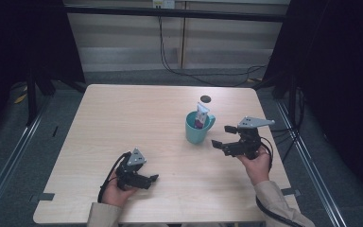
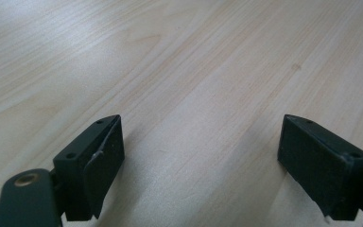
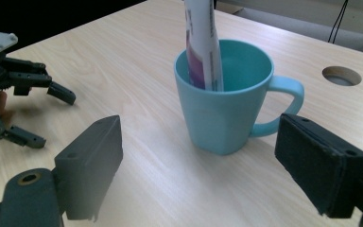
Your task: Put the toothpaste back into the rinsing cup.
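– what could go wrong here?

– the tube [image 3: 202, 45] stands tall in the teal mug [image 1: 197, 129], right of the bench [image 1: 123, 118] centre. a careless nudge from the right gripper [image 1: 227, 139] could tip both.

– and the jaws?

– both spread wide, empty. the left gripper [image 1: 144, 177] rests low over bare wood, well apart.

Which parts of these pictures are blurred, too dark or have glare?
High view: both side edges are nearly black, the table evenly lit. Left gripper view: soft glare on the wood at upper left. Right gripper view: the near jaws are blurred, the mug sharper.
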A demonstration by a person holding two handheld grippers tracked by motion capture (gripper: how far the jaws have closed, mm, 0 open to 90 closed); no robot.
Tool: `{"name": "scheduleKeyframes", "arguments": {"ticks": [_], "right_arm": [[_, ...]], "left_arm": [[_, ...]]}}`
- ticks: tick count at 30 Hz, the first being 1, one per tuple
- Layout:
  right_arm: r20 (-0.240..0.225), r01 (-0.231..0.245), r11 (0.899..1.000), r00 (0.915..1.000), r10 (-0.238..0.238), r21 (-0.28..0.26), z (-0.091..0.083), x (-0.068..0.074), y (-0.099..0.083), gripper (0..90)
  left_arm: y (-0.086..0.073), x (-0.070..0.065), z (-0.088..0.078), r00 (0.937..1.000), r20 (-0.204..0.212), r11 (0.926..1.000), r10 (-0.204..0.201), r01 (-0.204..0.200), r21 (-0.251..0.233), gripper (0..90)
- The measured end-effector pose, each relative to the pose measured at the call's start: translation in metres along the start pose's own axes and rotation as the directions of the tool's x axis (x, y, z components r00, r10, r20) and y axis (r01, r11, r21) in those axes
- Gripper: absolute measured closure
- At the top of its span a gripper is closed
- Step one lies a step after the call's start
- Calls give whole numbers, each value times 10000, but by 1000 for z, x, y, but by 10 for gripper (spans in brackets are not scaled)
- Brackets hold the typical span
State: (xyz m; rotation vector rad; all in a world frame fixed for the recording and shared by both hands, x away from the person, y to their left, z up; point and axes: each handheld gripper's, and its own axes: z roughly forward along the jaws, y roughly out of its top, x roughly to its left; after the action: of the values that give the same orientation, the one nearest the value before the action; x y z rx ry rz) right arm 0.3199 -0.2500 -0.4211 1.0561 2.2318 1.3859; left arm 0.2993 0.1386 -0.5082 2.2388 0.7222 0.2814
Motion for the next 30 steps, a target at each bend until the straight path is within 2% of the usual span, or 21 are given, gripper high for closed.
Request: {"name": "scheduleKeyframes", "arguments": {"ticks": [14, 30], "right_arm": [[-115, 147, 9994, 9998, -144, 299, -7, 1, -20, 154], [25, 509, 9934, 9987, -514, 1025, -6, 9, -46, 153]], "left_arm": [[0, 0, 0, 10000, 4, 10000, 5, -5, -13, 151], [0, 0, 0, 10000, 14, 10000, -9, 9, -22, 151]]}}
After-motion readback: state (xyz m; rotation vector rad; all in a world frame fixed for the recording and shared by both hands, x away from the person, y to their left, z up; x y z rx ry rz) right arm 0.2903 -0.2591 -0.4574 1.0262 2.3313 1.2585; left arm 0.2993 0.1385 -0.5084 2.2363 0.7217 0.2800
